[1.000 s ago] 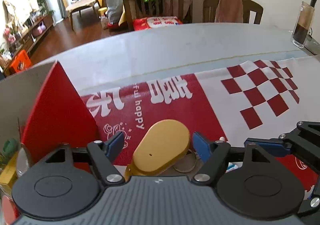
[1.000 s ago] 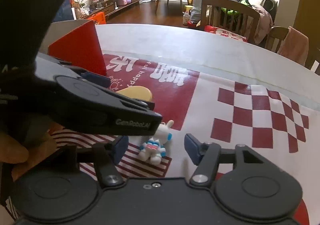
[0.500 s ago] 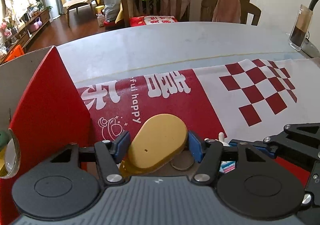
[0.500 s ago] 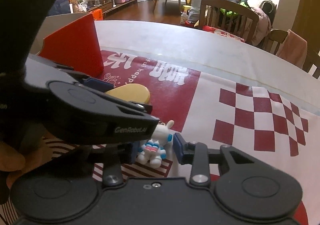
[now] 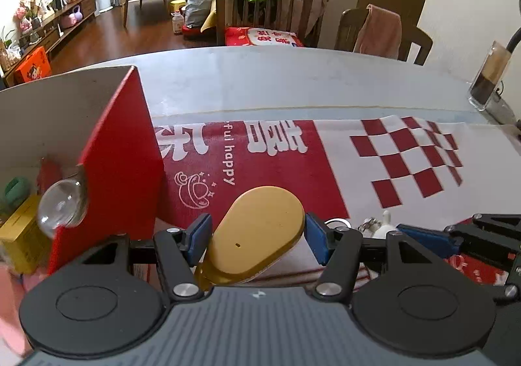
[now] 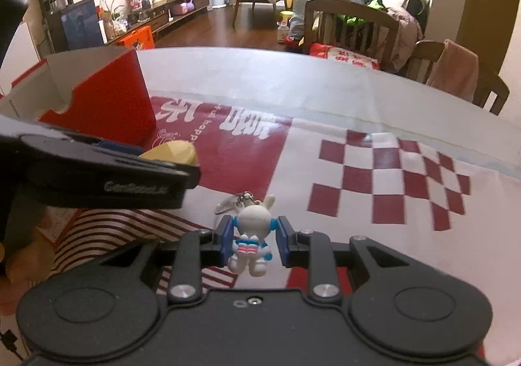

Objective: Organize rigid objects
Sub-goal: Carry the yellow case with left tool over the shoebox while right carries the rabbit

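Left gripper (image 5: 257, 237): its blue pads sat on both sides of a smooth yellow egg-shaped plastic case (image 5: 257, 232) and pinched it at its wide middle.

Right gripper (image 6: 252, 240): its jaws were closing on a little white bunny keychain toy with blue and pink stripes (image 6: 250, 235), and the pads pressed its sides.

Where the things were: both were just above the red and white printed tablecloth (image 5: 407, 154). The yellow case was near the open red cardboard box (image 5: 120, 170), and the bunny was a bit farther to the right.

Inside the box: a clear glass ball (image 5: 62, 206) and a yellow block (image 5: 19, 235) (more may have been hidden behind the wall).

How the case would handle: it looked hard, light and slippery, so a hold across the fat part seemed safest.

How the bunny would handle: it looked hard and very light. Its metal ring and chain (image 6: 241, 199) could swing, so holding the body seemed better than holding the ears.
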Demonstrator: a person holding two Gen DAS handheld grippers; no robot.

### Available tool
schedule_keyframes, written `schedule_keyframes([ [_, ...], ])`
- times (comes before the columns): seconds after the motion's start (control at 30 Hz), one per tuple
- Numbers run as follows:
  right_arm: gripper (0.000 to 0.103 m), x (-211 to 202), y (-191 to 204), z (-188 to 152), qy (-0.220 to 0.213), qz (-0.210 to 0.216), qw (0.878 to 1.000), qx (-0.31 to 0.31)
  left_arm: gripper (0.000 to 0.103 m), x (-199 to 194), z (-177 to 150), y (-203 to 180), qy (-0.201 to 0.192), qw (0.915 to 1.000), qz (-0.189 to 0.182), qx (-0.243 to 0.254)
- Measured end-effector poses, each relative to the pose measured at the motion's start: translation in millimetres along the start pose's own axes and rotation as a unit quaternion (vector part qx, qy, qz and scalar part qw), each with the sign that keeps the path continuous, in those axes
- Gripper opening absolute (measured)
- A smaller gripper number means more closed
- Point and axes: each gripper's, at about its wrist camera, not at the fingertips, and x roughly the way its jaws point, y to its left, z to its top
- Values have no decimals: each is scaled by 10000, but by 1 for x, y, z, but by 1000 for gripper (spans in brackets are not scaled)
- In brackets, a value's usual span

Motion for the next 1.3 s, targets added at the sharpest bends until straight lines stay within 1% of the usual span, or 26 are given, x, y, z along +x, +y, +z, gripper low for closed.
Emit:
schedule_keyframes([
  [0.33, 26, -53, 4, 3, -81, 46, 9999, -48, 61, -46, -4, -12, -62, 10000, -54, 27],
  [0.67, 26, -107, 31, 20, -240, 147, 9987, -436, 61, -101, 0, -7, -228, 9995, -200, 26],
  [0.97, 26, -131, 68, 42, -338, 430, 9970, -541, 61, -144, 3, 20, -261, 9992, -278, 94],
  [1.1, 26, -133, 89, 53, -417, 469, 9963, -580, 61, -162, 5, 42, -306, 9989, -333, 84],
  [1.3, 26, -130, 120, 68, -530, 468, 9957, -598, 61, -182, 11, 82, -415, 9987, -276, 48],
])
